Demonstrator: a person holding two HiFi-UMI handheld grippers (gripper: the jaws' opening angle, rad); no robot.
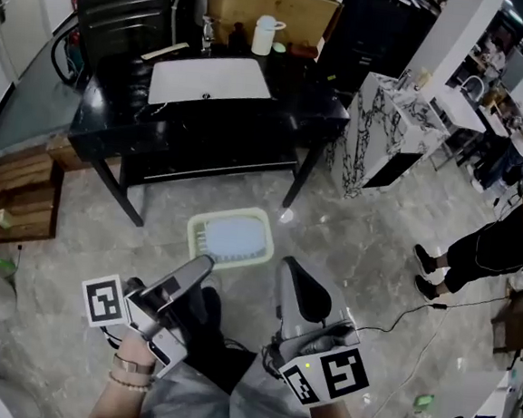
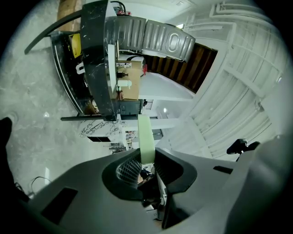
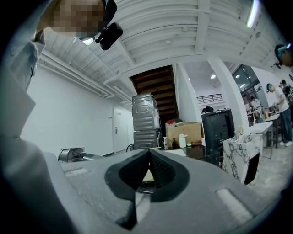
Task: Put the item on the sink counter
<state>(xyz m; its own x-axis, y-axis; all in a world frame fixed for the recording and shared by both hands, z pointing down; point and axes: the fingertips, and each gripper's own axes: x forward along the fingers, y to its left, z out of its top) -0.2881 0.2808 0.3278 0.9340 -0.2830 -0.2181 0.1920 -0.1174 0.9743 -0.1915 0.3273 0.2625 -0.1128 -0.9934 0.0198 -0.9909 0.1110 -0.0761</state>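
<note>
A pale green tray with a blue inside (image 1: 232,237) hangs in front of me above the floor. My left gripper (image 1: 204,264) is shut on its near rim; in the left gripper view the rim (image 2: 145,137) stands edge-on between the two pads of the left gripper (image 2: 146,157). My right gripper (image 1: 291,268) is beside the tray on its right, apart from it, and it is shut with nothing in it; the right gripper (image 3: 149,153) shows its jaws pressed together. Ahead stands the black sink counter (image 1: 288,115) with a white basin (image 1: 209,79) and a faucet (image 1: 207,35).
A white jug (image 1: 265,35) and a cardboard box (image 1: 270,4) stand at the counter's back. A marble-patterned cabinet (image 1: 377,132) is to its right, wooden crates (image 1: 13,191) to its left. A person (image 1: 485,250) stands at the right, and a cable (image 1: 416,313) lies on the floor.
</note>
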